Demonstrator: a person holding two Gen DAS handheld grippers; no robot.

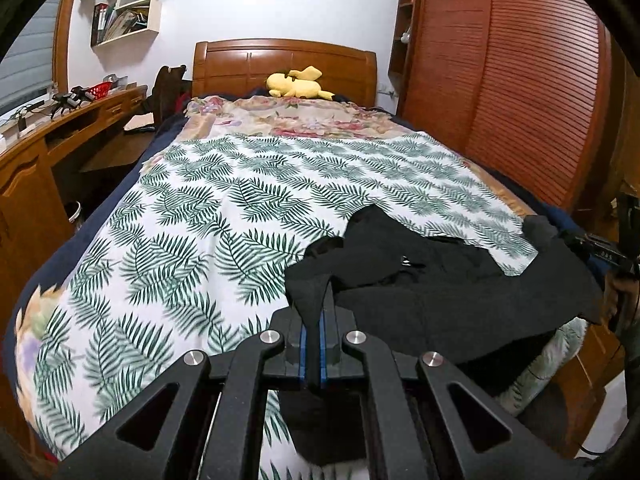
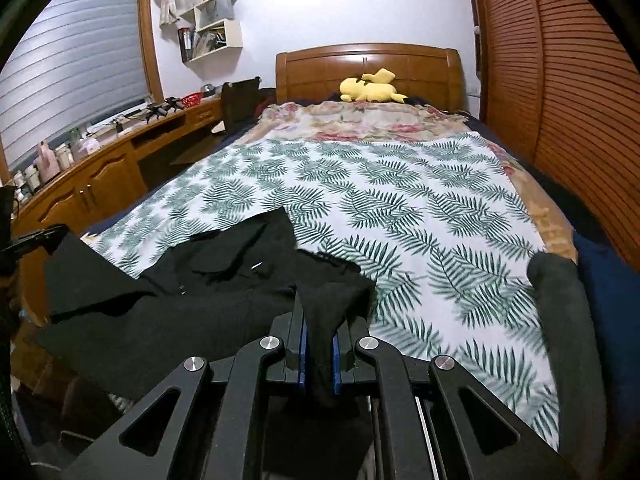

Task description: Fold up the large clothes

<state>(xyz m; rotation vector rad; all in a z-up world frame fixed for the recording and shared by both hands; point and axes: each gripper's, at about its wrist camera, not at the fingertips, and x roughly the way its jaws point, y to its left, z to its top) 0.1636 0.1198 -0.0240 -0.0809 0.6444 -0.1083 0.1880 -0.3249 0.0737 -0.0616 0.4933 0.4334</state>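
Note:
A large black garment lies rumpled at the foot of the bed on a white sheet with green fern leaves. My left gripper is shut on one black edge of it, which stands pinched between the blue pads. In the right wrist view the same garment spreads to the left, and my right gripper is shut on another bunched edge. The other gripper shows at the far right of the left view and far left of the right view.
A yellow plush toy lies by the wooden headboard. A wooden desk runs along the left, a slatted wardrobe along the right. A dark grey cloth lies on the bed's right corner.

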